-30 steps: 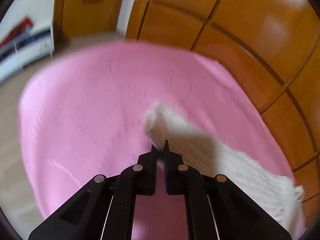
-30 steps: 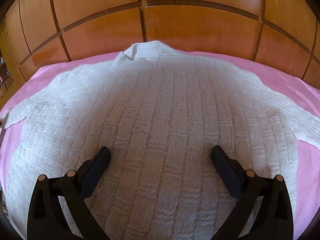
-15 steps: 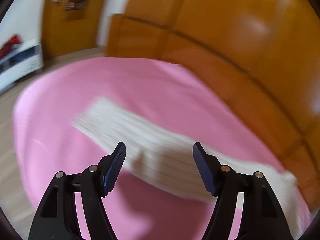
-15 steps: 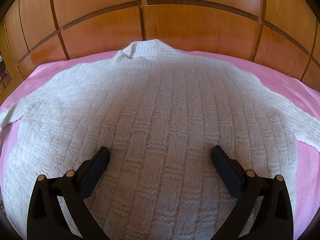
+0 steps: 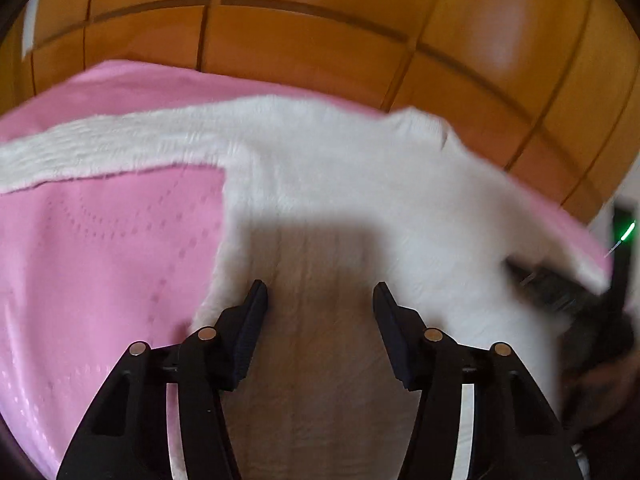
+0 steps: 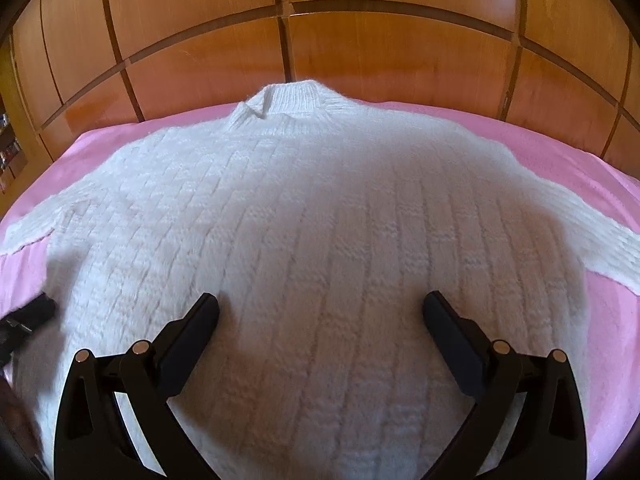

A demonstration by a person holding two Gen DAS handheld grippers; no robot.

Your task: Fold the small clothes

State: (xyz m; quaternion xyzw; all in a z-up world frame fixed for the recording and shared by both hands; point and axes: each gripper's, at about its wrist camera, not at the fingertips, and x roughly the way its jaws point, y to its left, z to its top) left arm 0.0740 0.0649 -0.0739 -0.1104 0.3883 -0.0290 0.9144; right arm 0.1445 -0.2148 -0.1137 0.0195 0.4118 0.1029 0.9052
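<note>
A white knitted sweater (image 6: 320, 200) lies flat on a pink bedspread (image 6: 560, 160), its collar (image 6: 288, 98) towards the wooden wall. My right gripper (image 6: 320, 298) hovers wide open over the lower body, holding nothing. My left gripper (image 5: 320, 286) hangs over the left edge of the sweater (image 5: 360, 184). Its jaws are partly apart and closing, with only knit lying below them and nothing pinched. One sleeve (image 5: 100, 144) stretches out flat to the left. A blurred black finger (image 6: 32, 312) of the left gripper shows at the left edge of the right wrist view.
Wooden wall panels (image 6: 360, 60) stand right behind the bed. Bare pink bedspread (image 5: 100, 260) lies to the left of the sweater. A blurred dark finger of the right gripper (image 5: 548, 288) and a hand show at the right of the left wrist view.
My left gripper let go of the sleeve cuff, opened, and swung right to the sweater's body. The sleeve now lies spread out. The right gripper has kept still.
</note>
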